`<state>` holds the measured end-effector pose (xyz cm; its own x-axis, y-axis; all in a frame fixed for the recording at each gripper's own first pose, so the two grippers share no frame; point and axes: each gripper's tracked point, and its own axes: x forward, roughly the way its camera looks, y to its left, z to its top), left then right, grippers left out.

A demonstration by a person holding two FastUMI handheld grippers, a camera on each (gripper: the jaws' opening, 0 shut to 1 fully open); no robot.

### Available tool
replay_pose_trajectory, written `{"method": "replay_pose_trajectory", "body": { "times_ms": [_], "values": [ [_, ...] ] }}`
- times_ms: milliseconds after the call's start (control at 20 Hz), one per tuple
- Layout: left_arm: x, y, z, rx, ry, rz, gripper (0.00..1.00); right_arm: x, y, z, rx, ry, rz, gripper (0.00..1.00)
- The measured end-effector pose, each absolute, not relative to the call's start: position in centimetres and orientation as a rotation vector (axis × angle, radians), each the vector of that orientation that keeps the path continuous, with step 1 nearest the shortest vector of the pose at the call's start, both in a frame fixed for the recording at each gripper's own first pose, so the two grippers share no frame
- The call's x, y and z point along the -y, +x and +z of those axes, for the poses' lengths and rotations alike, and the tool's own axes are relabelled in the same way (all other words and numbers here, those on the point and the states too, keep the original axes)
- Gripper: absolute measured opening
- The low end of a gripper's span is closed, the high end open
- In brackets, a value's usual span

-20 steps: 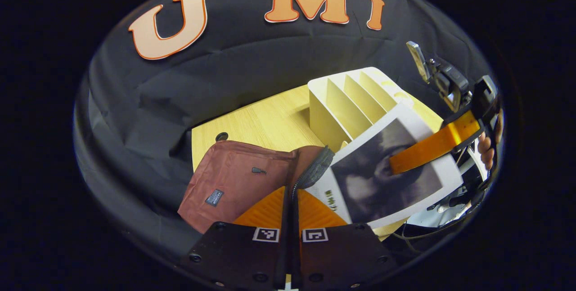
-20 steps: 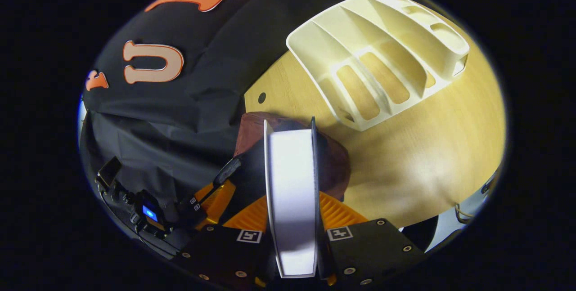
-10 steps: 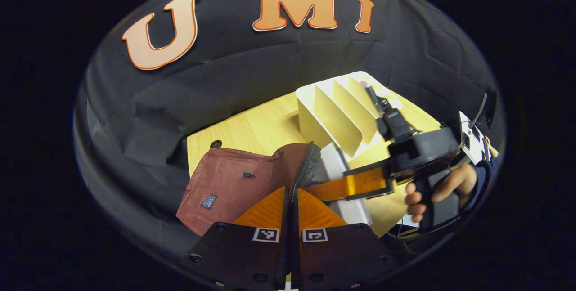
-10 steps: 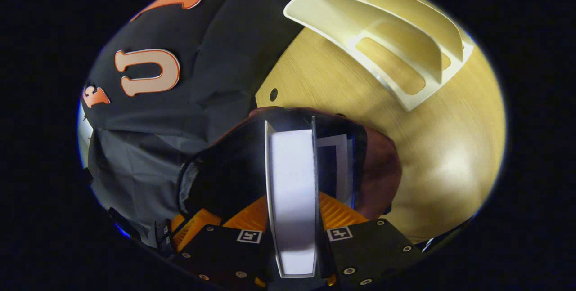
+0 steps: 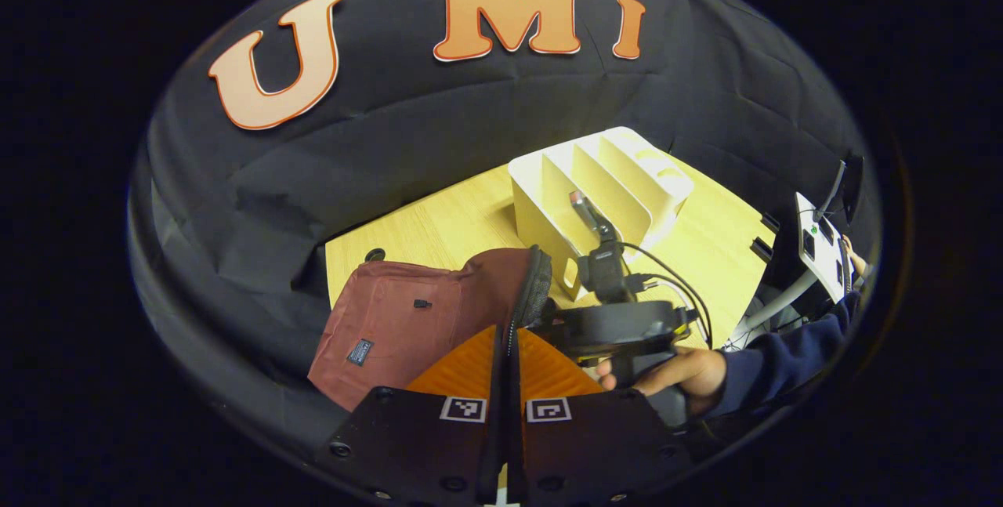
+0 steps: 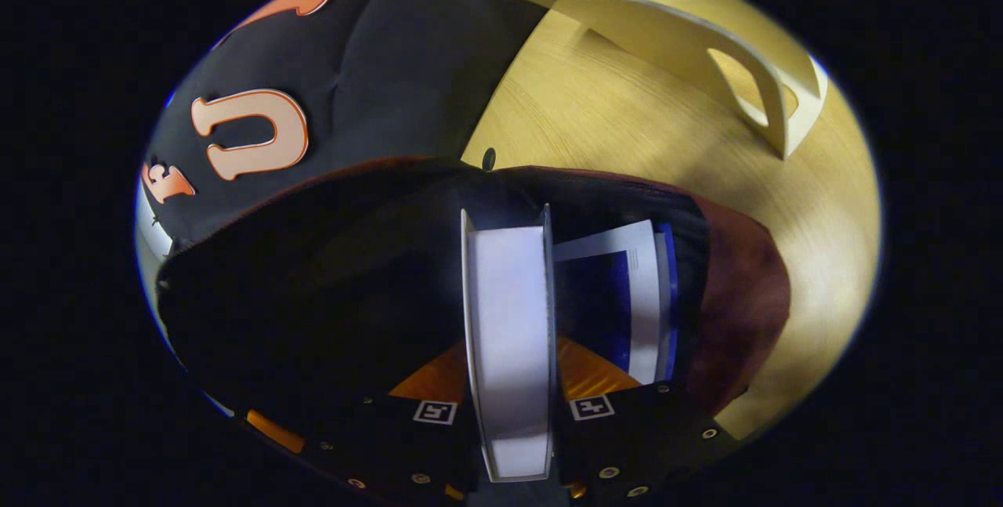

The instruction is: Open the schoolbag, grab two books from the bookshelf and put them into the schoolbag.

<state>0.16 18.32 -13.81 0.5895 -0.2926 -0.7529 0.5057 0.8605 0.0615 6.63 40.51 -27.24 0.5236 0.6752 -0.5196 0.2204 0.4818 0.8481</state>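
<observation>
Both fingers of my right gripper clamp a white book inside the open schoolbag, while my left gripper pinches its rim.

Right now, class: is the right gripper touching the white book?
Touching: in the right gripper view, the right gripper has a finger pressed on each cover of the white book.

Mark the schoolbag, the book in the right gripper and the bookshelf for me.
schoolbag (image 5: 392, 319): left gripper view, maroon front panel.
book (image 6: 509, 334): right gripper view, white page edge between the fingers.
bookshelf (image 5: 599, 178): left gripper view, a cream divider.
</observation>
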Motion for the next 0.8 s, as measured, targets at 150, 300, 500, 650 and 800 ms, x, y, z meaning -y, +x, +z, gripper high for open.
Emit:
{"method": "replay_pose_trajectory", "body": {
  "times_ms": [150, 300, 500, 650, 800],
  "values": [
    [-19.2, 0.3, -14.1, -0.817, 0.267, -0.443, 0.05, -39.2, 5.3, -28.3, -1.060, 0.934, 0.314, 0.52],
    [-18.8, -0.4, -15.3, -0.828, 0.240, -0.452, 0.07, -35.4, 4.7, -27.8, -1.037, 0.824, 0.284, 0.87],
    [-16.7, -1.4, -17.0, -0.841, 0.225, -0.486, 0.14, -28.6, 5.0, -26.0, -0.947, 0.728, 0.212, 0.97],
    [-14.8, -2.5, -17.9, -0.842, 0.223, -0.497, 0.20, -24.0, 4.4, -24.0, -0.873, 0.668, 0.164, 0.97],
    [-12.6, -3.2, -18.5, -0.844, 0.228, -0.511, 0.33, -19.4, 3.9, -21.4, -0.804, 0.648, 0.142, 0.97]
  ]
}}
